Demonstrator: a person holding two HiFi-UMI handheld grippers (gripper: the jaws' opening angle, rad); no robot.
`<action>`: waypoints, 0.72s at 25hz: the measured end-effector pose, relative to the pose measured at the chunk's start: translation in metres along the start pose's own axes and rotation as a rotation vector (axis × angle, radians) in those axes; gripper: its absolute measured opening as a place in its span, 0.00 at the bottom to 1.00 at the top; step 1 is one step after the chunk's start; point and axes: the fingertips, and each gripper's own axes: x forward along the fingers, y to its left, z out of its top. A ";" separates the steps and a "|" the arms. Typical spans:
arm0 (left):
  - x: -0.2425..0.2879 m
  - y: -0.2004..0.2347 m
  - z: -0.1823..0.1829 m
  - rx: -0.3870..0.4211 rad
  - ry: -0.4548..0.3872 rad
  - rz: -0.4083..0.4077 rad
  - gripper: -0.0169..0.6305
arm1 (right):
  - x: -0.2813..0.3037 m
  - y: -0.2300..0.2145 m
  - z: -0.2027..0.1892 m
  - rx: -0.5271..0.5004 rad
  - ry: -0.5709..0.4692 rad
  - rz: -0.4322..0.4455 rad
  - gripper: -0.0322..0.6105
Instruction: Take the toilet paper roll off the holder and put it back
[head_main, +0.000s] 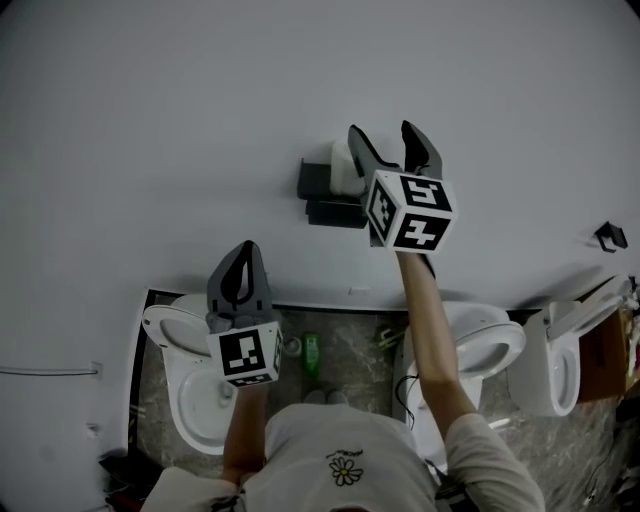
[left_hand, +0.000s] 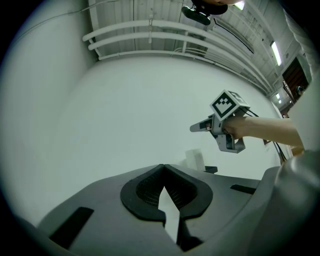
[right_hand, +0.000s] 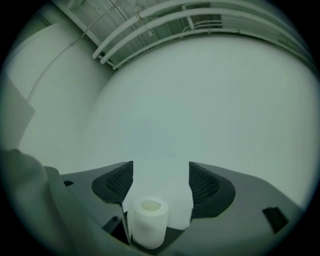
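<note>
The left gripper (head_main: 244, 248) hangs low on the left, well apart from the holder. Its fingers (left_hand: 142, 192) are closed tip against tip and carry nothing. To its right and farther up the wall (head_main: 150, 120), the black holder (head_main: 316, 180) carries the roll (head_main: 341, 170), which is not yet taken off.

The right gripper (head_main: 381, 127) is clearly the nearer one. Its fingers are spread wide, and the roll lies between them, deep toward their roots and closer to the left finger than to the right one. I cannot tell if the roll touches that finger.

In the right gripper view the roll's long axis runs up and down, across the line on which the fingers close, with the hollow core at the top. So I judge that closing would press on its round side.
</note>
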 end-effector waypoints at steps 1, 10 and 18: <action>0.002 -0.002 0.003 -0.003 -0.007 -0.003 0.05 | -0.007 -0.002 0.011 -0.017 -0.034 -0.005 0.53; 0.017 -0.019 0.030 0.021 -0.073 -0.055 0.05 | -0.092 -0.016 0.084 -0.099 -0.293 -0.053 0.53; 0.030 -0.045 0.049 0.017 -0.135 -0.108 0.05 | -0.157 -0.024 0.053 -0.157 -0.316 -0.139 0.18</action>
